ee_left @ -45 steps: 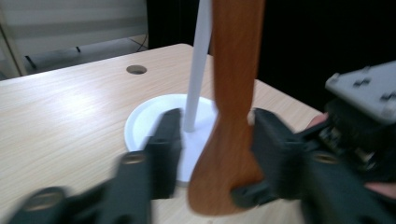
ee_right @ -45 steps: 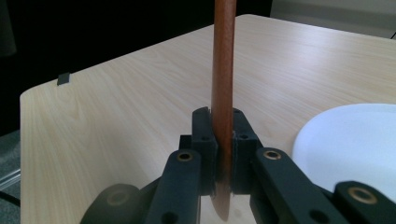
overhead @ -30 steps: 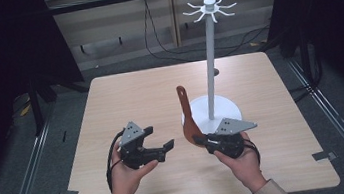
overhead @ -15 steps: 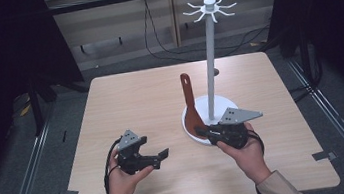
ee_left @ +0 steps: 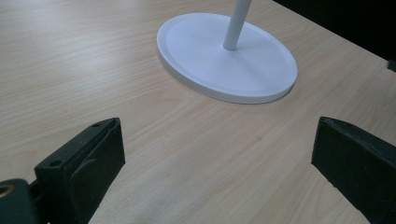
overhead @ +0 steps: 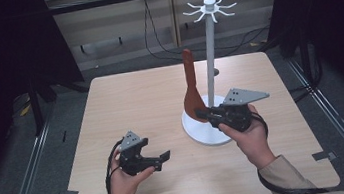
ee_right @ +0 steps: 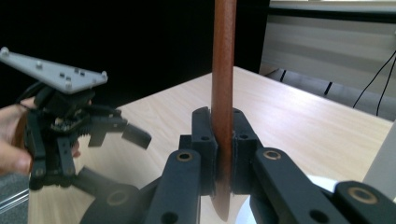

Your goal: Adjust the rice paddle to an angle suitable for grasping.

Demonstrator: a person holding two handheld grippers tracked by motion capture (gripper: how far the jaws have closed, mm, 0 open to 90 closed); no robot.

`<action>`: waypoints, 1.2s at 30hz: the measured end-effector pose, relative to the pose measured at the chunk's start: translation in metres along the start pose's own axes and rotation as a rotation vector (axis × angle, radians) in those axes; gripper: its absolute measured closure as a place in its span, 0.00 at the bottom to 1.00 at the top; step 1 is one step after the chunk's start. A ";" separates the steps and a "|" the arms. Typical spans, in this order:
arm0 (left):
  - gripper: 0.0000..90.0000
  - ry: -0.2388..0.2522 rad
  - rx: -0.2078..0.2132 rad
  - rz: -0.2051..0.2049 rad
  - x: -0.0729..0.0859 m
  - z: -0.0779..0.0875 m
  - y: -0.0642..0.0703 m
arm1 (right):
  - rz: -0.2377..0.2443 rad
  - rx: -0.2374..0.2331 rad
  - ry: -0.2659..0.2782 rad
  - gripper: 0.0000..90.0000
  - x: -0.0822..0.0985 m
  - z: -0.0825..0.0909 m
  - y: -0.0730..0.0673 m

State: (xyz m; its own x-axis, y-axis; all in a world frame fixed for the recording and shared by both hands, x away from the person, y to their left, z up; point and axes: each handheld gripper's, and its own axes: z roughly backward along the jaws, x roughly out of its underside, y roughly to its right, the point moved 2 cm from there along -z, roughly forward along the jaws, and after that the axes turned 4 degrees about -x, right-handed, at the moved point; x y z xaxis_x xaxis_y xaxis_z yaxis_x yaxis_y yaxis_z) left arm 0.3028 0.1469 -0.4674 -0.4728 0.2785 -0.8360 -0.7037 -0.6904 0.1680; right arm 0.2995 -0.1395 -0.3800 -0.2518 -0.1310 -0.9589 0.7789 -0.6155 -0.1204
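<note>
**Two grippers, one wooden spatula clamped upright beside the stand**

Two grippers are showing in the high view, low in the frame. Your left gripper (overhead: 160, 160) is sitting at the lower left of centre, close over the table (overhead: 135, 102), and its jaws are standing apart with nothing between them; they have just been opening. Your right gripper (overhead: 201, 115) is sitting right of centre, and its jaws are clamping the wooden spatula (overhead: 192, 89) by the blade end. The spatula is standing nearly upright in the middle of the frame, handle up, just left of the white pole of the hook stand (overhead: 213, 66), with its blade over the left edge of the stand's round white base. The ring of hooks is crowning the pole at the upper middle of the frame.

In the left gripper view, you are looking along two black jaws rising from the lower left and lower right corners, set wide apart over bare wood. The stand's base (ee_left: 229, 58) is lying in the upper middle of the frame, the pole rising out of the top edge.

In the right gripper view, the two pads (ee_right: 204, 140) are pressing together on the spatula (ee_right: 223, 70) at the centre of the frame; the red-brown handle is running straight up out of the top edge, and the blade's tip is poking below the pads. Your left gripper (ee_right: 133, 133) is showing at the left of the frame, held in your hand, its grey plate on top and its jaws apart.
</note>
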 end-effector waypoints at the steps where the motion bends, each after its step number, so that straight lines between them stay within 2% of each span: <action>1: 0.03 0.000 0.000 0.000 0.000 0.000 0.000 | 0.001 0.000 0.003 0.94 -0.003 0.000 0.001; 12: 0.03 0.001 -0.013 0.007 0.001 0.001 -0.005 | 0.012 0.023 0.041 0.94 -0.035 0.005 0.012; 18: 0.03 -0.002 -0.014 -0.008 0.000 0.000 -0.004 | 0.004 0.032 0.056 0.94 -0.044 0.004 0.017; 28: 0.03 0.000 -0.015 -0.010 0.000 0.001 -0.005 | -0.036 0.054 0.054 0.94 -0.047 0.003 0.031; 36: 0.04 0.002 -0.019 -0.020 -0.001 0.003 -0.007 | -0.054 0.065 0.054 0.94 -0.046 0.000 0.035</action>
State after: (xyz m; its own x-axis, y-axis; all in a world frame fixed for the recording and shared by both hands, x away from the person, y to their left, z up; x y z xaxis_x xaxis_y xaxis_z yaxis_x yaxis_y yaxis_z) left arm 0.3068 0.1536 -0.4663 -0.4577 0.2912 -0.8401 -0.7030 -0.6969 0.1414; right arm 0.3384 -0.1550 -0.3407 -0.2599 -0.0549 -0.9641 0.7257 -0.6697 -0.1576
